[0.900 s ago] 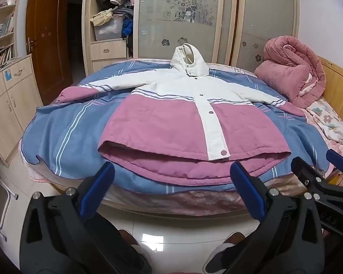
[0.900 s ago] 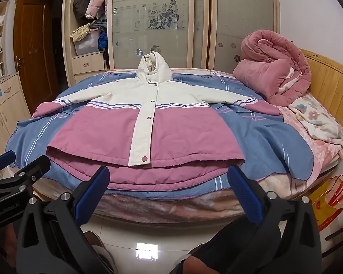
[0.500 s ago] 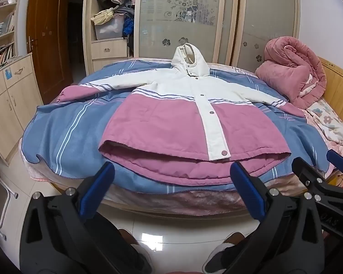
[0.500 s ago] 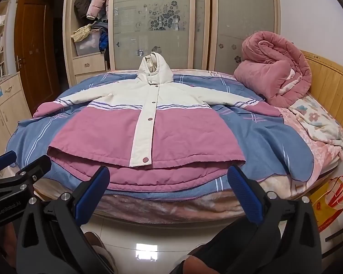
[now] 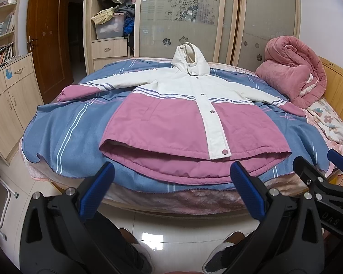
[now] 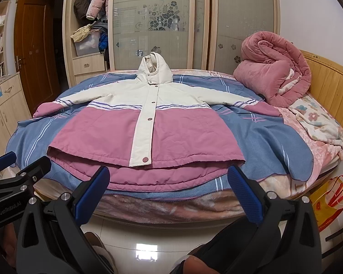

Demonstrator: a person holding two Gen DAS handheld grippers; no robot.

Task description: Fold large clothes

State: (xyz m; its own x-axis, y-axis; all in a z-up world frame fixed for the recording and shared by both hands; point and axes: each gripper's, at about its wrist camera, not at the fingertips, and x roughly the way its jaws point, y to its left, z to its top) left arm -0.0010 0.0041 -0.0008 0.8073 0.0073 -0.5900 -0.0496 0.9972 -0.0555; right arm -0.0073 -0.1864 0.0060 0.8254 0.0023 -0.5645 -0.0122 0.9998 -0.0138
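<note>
A pink and white hooded jacket lies flat, buttoned, front up on a blue striped blanket on the bed, sleeves spread to both sides, hood at the far end. It also shows in the right wrist view. My left gripper is open and empty, held off the bed just short of the jacket's hem. My right gripper is open and empty, also in front of the hem. Each gripper shows at the edge of the other's view.
A rolled pink quilt sits at the bed's far right by the wooden headboard. A wardrobe stands behind the bed. Cabinets stand at left. A yellow bag lies on the floor at right. My feet are below.
Both views have drifted very slightly; the jacket and both open grippers are otherwise as before.
</note>
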